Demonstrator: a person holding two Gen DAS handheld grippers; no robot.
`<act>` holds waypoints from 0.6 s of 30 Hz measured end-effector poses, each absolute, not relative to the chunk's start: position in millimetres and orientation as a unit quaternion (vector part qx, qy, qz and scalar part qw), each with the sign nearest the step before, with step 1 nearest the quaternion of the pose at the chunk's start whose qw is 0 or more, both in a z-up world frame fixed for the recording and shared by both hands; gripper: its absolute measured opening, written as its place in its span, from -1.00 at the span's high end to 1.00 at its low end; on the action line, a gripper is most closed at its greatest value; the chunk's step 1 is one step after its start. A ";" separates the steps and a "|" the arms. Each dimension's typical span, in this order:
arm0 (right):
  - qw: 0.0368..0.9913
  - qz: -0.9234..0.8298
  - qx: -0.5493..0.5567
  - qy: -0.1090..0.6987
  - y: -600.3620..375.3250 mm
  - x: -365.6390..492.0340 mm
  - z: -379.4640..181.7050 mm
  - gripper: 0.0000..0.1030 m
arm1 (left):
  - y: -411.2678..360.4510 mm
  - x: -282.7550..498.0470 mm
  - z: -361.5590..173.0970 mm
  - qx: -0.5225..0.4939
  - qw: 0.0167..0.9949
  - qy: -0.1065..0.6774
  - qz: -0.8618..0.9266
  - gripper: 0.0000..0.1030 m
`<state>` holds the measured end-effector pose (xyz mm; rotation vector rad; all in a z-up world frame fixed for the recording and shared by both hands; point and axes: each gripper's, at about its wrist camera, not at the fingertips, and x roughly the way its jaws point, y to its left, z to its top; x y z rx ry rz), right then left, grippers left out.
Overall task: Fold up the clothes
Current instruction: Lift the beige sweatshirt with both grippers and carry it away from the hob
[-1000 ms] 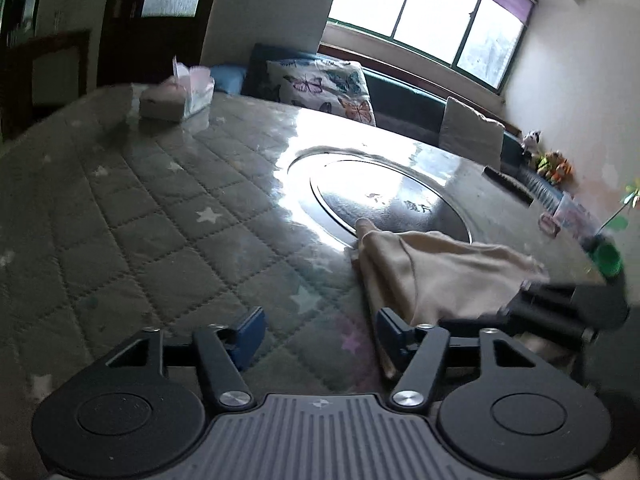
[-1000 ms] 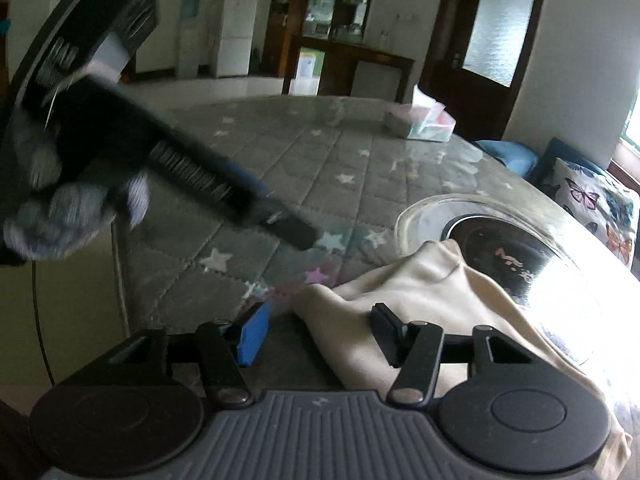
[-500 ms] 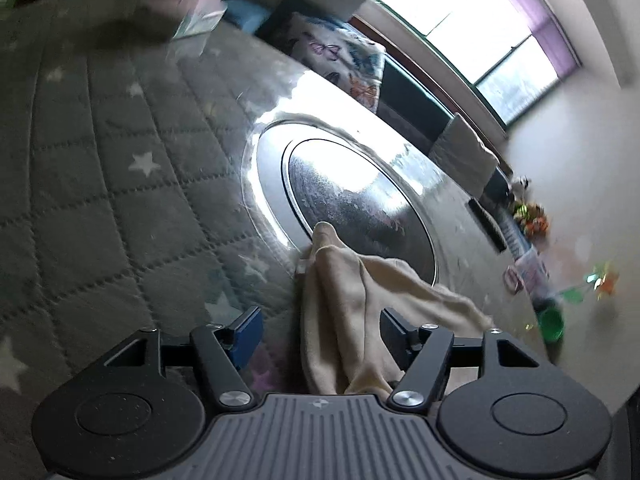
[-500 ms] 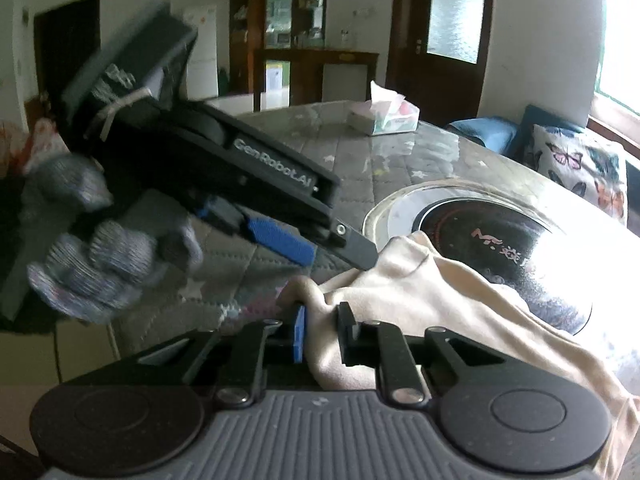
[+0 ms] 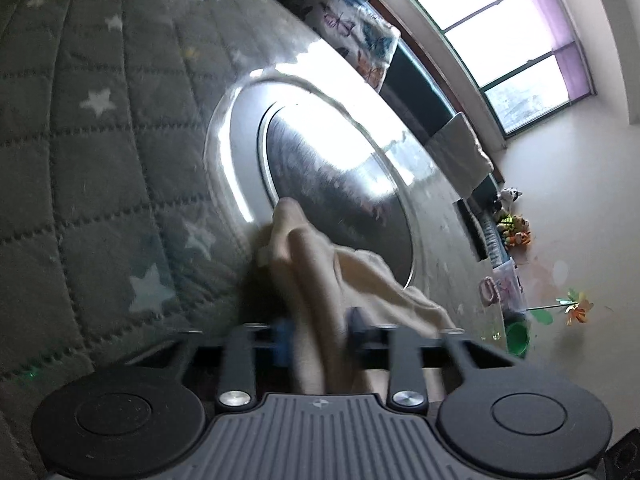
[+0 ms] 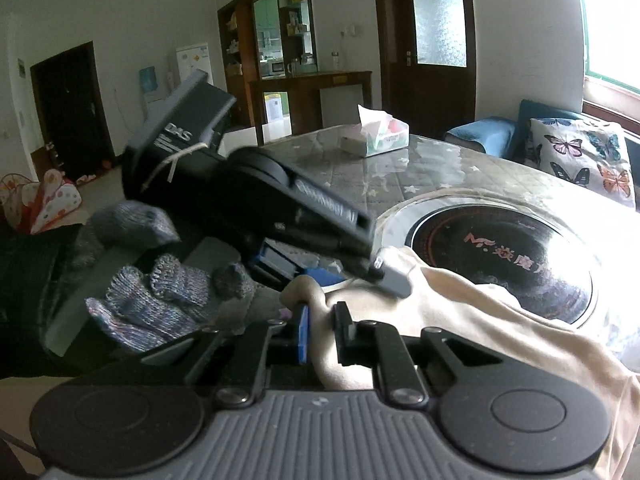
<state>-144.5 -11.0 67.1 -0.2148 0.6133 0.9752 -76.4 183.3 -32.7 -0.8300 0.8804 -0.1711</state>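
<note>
The worktop (image 6: 460,168) is round and wide, covered with a grey quilted cloth with pale stars under a glossy clear sheet that reflects the window light. In its middle sits a round cooktop (image 6: 500,256) of dark glass inside a pale metal ring, with red letters on it. The garment (image 6: 480,320), a soft cream fabric with loose rounded folds, lies on the near part of the worktop; its far edge touches the ring of the cooktop and one side hangs over the worktop edge at the right. The left tool (image 5: 320,332) is black with ribbed grey housing and one blue pad; its two fingers are closed onto a thick ridge of the garment, though this view is blurred by motion. In the right view it appears as a long dark body held by a hand in a grey knitted glove (image 6: 160,300). The right tool (image 6: 322,332) is clamped on a bunched corner of the garment, and a small rounded lump of fabric stands up just above its blue pad. A tissue box (image 6: 376,140) with white paper sticking out stands at the far side of the worktop. A butterfly cushion (image 6: 584,160) lies on the bench behind.
</note>
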 end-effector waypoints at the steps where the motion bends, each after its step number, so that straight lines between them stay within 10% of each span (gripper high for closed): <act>1: 0.833 0.460 -0.101 0.290 -13.0 -145.2 67.1 0.77 | 184.0 -76.7 -34.4 -0.393 0.818 0.413 -0.080 0.62; 18: 0.916 0.235 -0.025 0.325 -137.3 -83.6 54.7 0.63 | 180.9 -78.0 -32.0 -0.369 0.831 0.410 -0.075 0.66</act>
